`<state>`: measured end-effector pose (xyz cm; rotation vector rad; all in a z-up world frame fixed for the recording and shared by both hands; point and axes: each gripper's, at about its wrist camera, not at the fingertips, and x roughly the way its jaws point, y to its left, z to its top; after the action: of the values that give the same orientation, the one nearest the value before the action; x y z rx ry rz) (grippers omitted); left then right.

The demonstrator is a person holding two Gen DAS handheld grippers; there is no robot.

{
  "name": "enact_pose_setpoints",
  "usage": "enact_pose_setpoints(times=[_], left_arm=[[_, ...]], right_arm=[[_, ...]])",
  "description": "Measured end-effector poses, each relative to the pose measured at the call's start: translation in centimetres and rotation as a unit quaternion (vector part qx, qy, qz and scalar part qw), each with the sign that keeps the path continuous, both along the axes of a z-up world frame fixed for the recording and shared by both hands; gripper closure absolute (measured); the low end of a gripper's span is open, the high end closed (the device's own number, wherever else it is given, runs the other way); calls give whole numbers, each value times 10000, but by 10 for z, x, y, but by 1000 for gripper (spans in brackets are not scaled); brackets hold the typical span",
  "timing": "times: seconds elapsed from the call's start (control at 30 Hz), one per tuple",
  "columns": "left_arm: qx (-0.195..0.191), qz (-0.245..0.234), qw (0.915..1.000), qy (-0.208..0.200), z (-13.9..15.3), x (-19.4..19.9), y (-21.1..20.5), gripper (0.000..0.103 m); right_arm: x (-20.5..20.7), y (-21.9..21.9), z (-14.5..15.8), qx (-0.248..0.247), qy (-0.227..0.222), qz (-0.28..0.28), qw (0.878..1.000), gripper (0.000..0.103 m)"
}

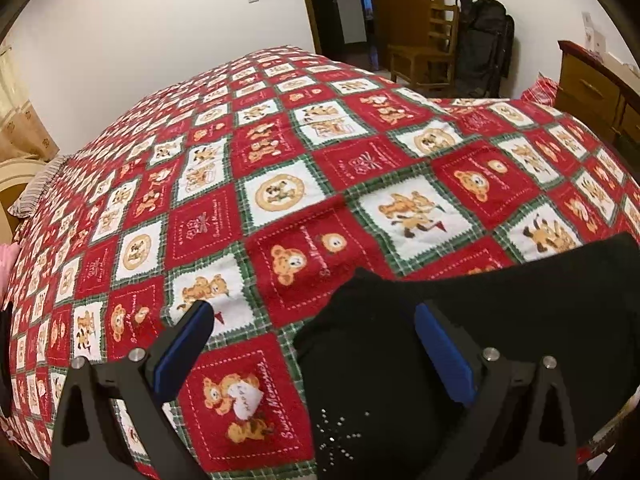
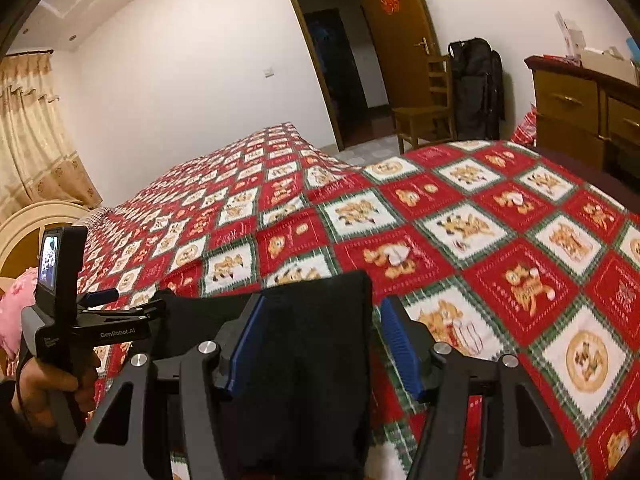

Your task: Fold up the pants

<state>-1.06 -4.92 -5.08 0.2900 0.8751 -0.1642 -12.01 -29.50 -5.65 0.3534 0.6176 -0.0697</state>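
Left wrist view shows your red patchwork bedspread (image 1: 280,184) covering the bed, with the black pants (image 1: 500,312) folded at its near edge. Your left gripper (image 1: 316,328) gapes wide, holding nothing. Your right gripper (image 2: 320,320) straddles the pants, fingers (image 2: 394,340) apart, not pinching.

Left tongs (image 1: 314,312) agape; right tongs (image 2: 322,304) agape, both angled down.

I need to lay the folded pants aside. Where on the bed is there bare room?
The bedspread is bare beyond the pants, from there to the wall and towards the chair. It is crowded only at the near edge, where the pants lie under both tools.
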Motion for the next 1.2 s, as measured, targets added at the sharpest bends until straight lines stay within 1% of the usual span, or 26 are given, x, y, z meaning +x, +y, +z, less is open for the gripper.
enact_pose_setpoints(times=[0.07,0.17,0.27,0.33,0.4,0.47,0.53,0.63,0.67,0.77,0.83,0.9,0.97,1.03,1.07,1.1,1.17,1.2], left_arm=[[52,-67,10000,23,-3,-4,-3,0],[8,-154,9999,47,-4,-10,-3,0],[-80,-192,9995,242,-8,-12,-4,0],[-61,-239,9990,380,-10,-15,-6,0],[-67,-317,9986,406,-10,-23,-5,0],[-180,-383,9982,436,-13,-30,-1,0],[-278,-423,9971,577,-20,-33,0,0],[-430,-399,9953,768,-28,-33,3,0],[-514,-367,9946,820,-29,-32,5,0],[-608,-313,9934,920,-29,-30,7,0],[-661,-302,9927,960,-30,-32,9,0],[-773,-288,9915,1011,-30,-33,14,0],[-984,-230,9887,1105,-31,-33,20,0],[-1281,-78,9824,1356,-38,-28,23,0],[-1432,-27,9784,1487,-42,-26,24,0],[-1444,27,9785,1472,-44,-26,23,0],[-1297,-58,9821,1365,-44,-29,16,0],[-1283,-72,9824,1357,-43,-29,15,0]], right_arm=[[-4,-1,-1,-10,17,-31,10000,42],[-9,-8,-2,65,62,-113,9999,42],[-12,-15,-8,244,192,-164,9994,42],[-16,-19,-12,348,300,-209,9987,42],[-20,-22,-15,431,340,-266,9981,42],[-22,-25,-21,627,400,-310,9967,42],[-19,-25,-29,838,539,-271,9947,42],[-15,-18,-37,950,589,-91,9937,42],[-14,-15,-38,925,596,-57,9939,42],[-12,-5,-37,733,567,15,9957,40],[-9,2,-38,704,618,194,9954,40],[-7,15,-37,348,633,289,9970,40],[-4,25,-38,86,681,406,9968,40],[-1,32,-38,-232,733,418,9962,40],[0,33,-38,-313,748,418,9958,43],[0,34,-38,-394,767,425,9954,46],[2,33,-38,-394,773,484,9951,52],[2,33,-38,-398,780,508,9949,54]])
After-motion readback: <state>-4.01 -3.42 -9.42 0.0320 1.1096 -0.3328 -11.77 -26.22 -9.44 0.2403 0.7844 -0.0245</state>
